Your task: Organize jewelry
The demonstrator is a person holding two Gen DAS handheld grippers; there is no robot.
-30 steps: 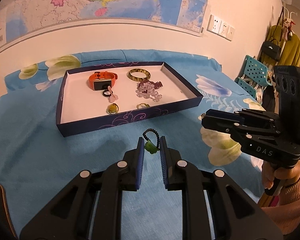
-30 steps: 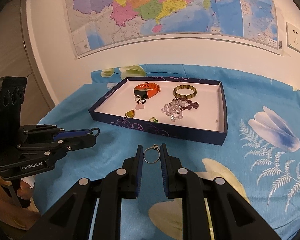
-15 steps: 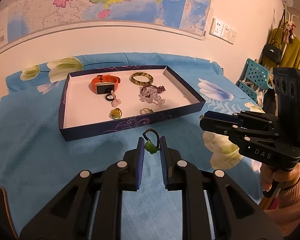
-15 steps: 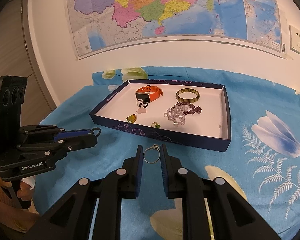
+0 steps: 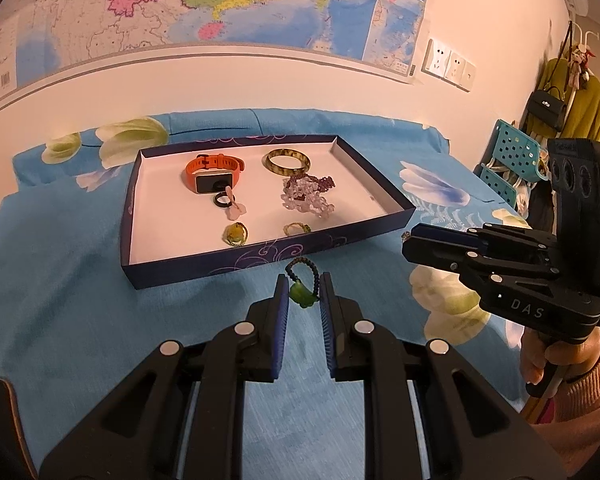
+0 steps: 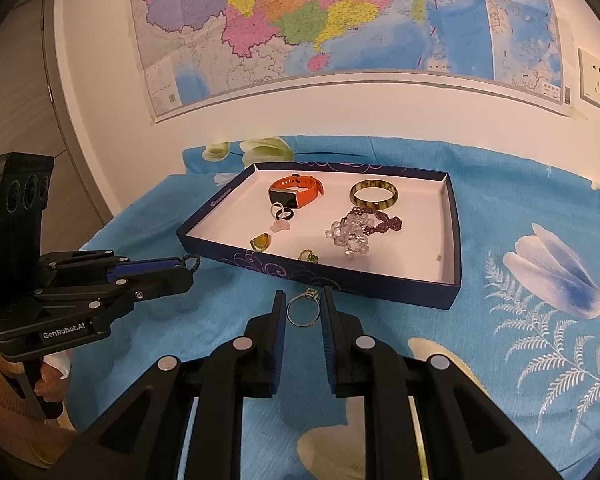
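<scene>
silver ring [image 6: 304, 311] between right jaws

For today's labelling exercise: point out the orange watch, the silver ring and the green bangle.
orange watch [image 5: 214, 171], left wrist view, on its screen.
silver ring [image 6: 303, 312], right wrist view, on the band's lower edge.
green bangle [image 6: 374, 195], right wrist view, on its near rim.

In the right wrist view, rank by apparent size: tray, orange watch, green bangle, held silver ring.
1. tray
2. orange watch
3. green bangle; silver ring looks similar, but sits nearer the camera, so unsure.
</scene>
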